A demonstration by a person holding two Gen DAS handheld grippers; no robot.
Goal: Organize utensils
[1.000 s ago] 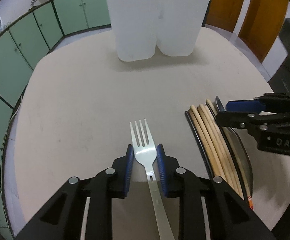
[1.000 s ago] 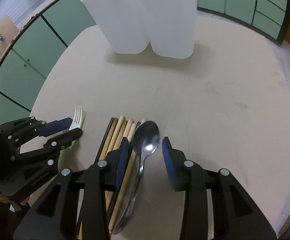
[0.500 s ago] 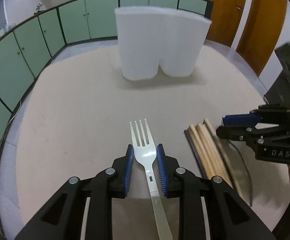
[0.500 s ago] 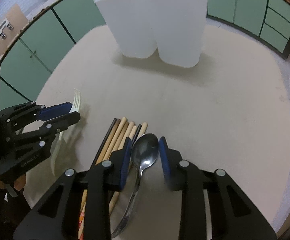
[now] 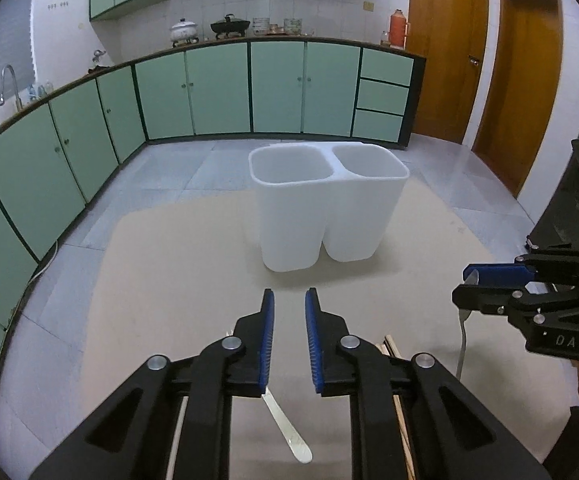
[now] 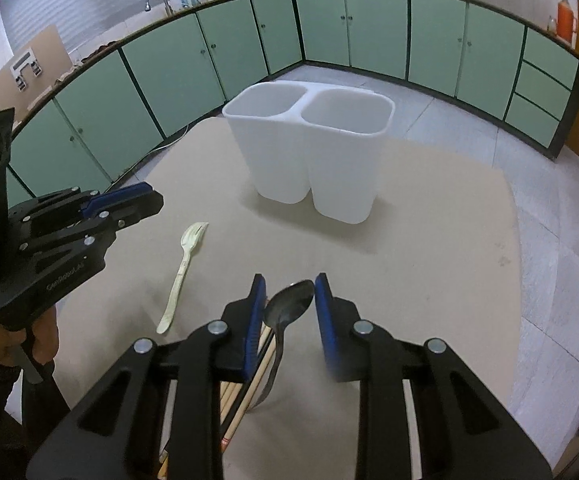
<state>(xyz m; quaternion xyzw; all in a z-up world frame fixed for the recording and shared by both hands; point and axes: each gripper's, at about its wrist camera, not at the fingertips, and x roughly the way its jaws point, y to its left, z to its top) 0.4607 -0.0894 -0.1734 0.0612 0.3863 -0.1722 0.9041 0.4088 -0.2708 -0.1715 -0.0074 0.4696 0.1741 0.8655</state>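
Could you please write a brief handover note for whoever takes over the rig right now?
Left gripper: open, empty, above the fork, which lies on the table.
Right gripper: shut on the spoon, lifted.
Chopsticks: on the table under the right gripper.
Holder: both compartments look empty.
Done: nothing stowed.
Left: spoon, fork and chopsticks into the holder.

The left gripper (image 5: pixel 289 336) has its blue pads apart, nothing between them. Below the fingers lies the fork handle (image 5: pixel 287 432). Ahead of the fingertips stands the white two-compartment holder (image 5: pixel 321 216). Right of them hangs the right gripper (image 5: pixel 465 284).
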